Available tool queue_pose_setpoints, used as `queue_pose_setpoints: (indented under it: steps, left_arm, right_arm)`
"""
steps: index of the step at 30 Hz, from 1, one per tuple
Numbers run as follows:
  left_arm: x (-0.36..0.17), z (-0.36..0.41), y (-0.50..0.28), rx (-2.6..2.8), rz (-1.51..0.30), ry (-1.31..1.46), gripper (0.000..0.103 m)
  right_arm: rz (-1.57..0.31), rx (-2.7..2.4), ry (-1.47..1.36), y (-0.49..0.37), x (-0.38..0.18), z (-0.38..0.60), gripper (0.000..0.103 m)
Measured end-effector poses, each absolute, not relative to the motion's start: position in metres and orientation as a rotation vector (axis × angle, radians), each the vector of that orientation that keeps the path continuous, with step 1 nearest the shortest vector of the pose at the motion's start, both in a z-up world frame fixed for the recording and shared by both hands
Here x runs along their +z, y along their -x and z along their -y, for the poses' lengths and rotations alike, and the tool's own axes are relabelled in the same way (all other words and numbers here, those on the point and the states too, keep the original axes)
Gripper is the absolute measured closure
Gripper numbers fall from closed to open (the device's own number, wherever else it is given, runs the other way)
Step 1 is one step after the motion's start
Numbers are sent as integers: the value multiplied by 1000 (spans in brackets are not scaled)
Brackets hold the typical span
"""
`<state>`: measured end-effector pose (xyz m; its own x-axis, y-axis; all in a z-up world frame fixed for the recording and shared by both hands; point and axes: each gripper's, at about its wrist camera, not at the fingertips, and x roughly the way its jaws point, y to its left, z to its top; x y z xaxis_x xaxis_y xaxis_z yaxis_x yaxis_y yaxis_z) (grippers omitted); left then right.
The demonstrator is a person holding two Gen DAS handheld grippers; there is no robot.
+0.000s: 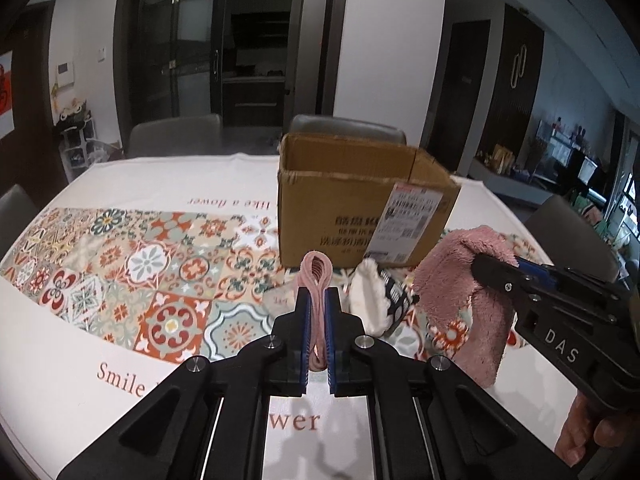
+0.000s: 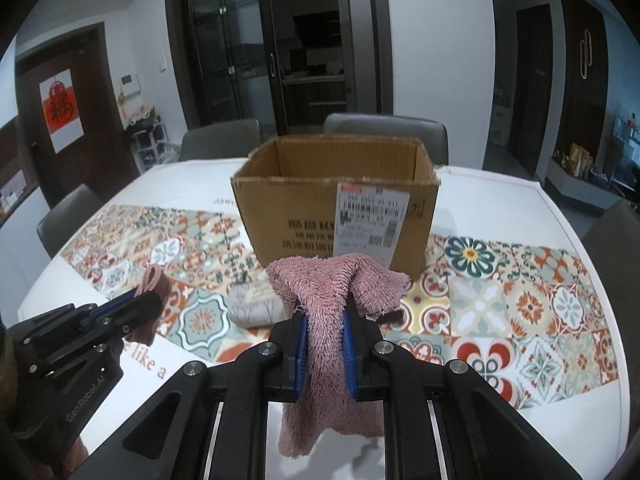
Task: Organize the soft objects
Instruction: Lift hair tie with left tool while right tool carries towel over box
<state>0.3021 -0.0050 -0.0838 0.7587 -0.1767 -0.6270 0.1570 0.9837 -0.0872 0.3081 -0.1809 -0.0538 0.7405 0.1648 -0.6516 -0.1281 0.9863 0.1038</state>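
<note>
We are mid-carry, we judge; both claws loaded and off the table, box not yet reached; next move calls for bringing each piece over the open top of the box and letting go, and the floppy cloth tails need to clear the near wall first.

Nearest, left claw [image 1: 317, 300] is clamped tight on a thin folded pink cloth [image 1: 316, 276]; looped fold sticks up past the tips, a strip hangs down between the blue pads [image 1: 306, 320]; smooth, flat, layered edges.

Right claw [image 2: 324, 322] is pinched narrow on a fluffy pink towel [image 2: 336, 280]; shaggy pile, bunched over the tips, long tail drooping below the jaws, frayed edge on one side; it will sag and swing, we reckon; the hand [image 1: 588, 432] shows at the lower right of the left view.

Further out, on the patterned runner of the table [image 1: 160, 184], a white fuzzy piece [image 1: 370, 300] and a black-and-white printed piece [image 1: 396, 300] lie touching each other just before the box; a grey printed cloth [image 2: 256, 308] lies near them; all untouched.

Beyond, the cardboard box [image 2: 332, 208] stands upright toward the far edge of the table, flaps cut off, label on the near wall; inside looks bare as far as we see; bottom hidden.

Grey chairs [image 2: 220, 140] behind the far edge.
</note>
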Motion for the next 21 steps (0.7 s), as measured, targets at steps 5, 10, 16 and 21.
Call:
queue_pose_setpoints:
  steps: [5, 10, 16, 21]
  left_arm:
    - [-67, 6, -305, -194, -647, 42, 95]
    - [-52, 6, -309, -203, -613, 51, 95]
    - [-32, 9, -317, -215, -553, 46, 95]
    - [-18, 10, -325, -221, -506, 40, 95]
  right_arm:
    - [-677, 166, -51, -308, -39, 181, 87]
    - [-628, 170, -44, -308, -23, 179, 87]
    - [-574, 171, -40, -312, -5, 179, 87]
    - [-531, 166, -53, -321, 11, 183, 87]
